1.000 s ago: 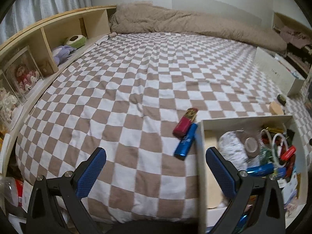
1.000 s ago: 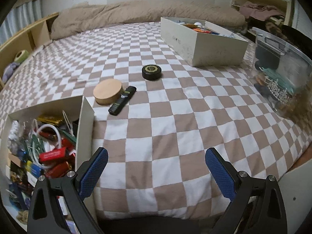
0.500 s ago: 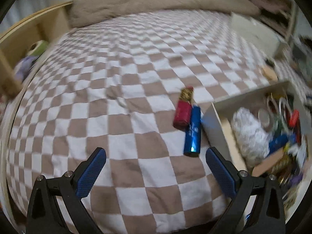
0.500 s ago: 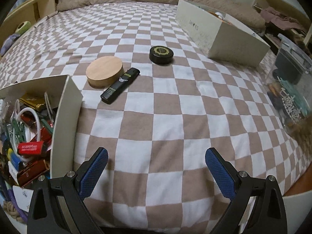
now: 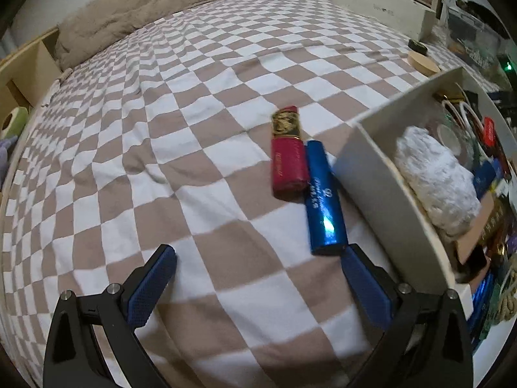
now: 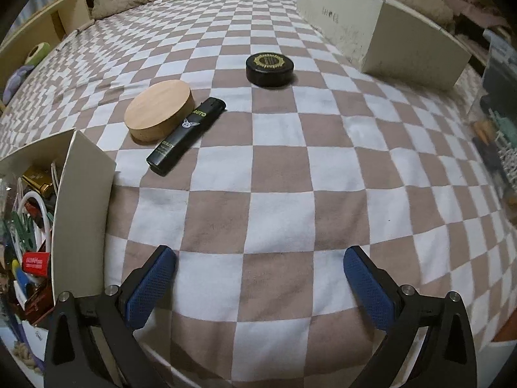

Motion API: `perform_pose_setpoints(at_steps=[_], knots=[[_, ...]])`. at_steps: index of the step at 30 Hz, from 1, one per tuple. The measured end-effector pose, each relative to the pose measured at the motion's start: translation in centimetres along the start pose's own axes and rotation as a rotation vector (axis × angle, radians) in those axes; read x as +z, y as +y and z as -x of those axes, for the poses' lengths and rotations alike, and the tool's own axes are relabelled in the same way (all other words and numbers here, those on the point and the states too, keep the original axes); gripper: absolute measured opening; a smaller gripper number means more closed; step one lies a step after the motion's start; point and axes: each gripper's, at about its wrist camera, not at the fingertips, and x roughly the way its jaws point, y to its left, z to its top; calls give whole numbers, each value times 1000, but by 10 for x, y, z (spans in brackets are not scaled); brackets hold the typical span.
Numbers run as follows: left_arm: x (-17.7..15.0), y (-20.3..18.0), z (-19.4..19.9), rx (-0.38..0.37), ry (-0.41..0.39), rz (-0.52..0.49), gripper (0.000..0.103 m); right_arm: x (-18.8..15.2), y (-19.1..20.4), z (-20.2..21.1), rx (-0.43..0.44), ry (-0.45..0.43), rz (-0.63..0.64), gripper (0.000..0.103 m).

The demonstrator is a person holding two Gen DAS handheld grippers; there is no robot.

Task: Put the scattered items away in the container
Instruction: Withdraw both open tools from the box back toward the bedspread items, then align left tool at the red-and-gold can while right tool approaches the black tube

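A red tube (image 5: 287, 158) and a blue tube (image 5: 324, 199) lie side by side on the checkered bed, just left of a white box (image 5: 384, 194) full of small items. My left gripper (image 5: 257, 286) is open and empty, close in front of the blue tube. In the right wrist view a wooden round lid (image 6: 159, 110), a black tube (image 6: 185, 135) and a black round tin (image 6: 270, 68) lie on the bed, right of the same box (image 6: 82, 194). My right gripper (image 6: 258, 286) is open and empty, well short of them.
A second white box (image 6: 381, 29) stands at the far right of the bed, with a clear bin (image 6: 499, 113) beside it. A beige duvet (image 5: 194, 3) lies at the head. Wooden shelves (image 6: 42, 32) run along the left side.
My left gripper has moved forward and down toward the red and blue tubes. My right gripper has moved forward toward the black tube and wooden lid. Both stay open.
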Motion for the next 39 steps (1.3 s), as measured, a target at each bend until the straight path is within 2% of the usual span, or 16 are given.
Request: perform_pose_setpoints(at_steps=[7,21,30,34,39], knots=[[22,16,-18,-16,-32,45,103,3,0,-7,17,8,36,103],[69,53,-52,66,-36,208,103,6,-3,-11,23,12,32,103],[79,60,-60,97,-27,265,103,6,-2,-11,21,11,34,103],[76,61,-53,27,-43,258,103,6,-1,-11,17,11,36,103],[79,58,-46,-126,-48,266,103,6,-4,-10,16,12,36,103]])
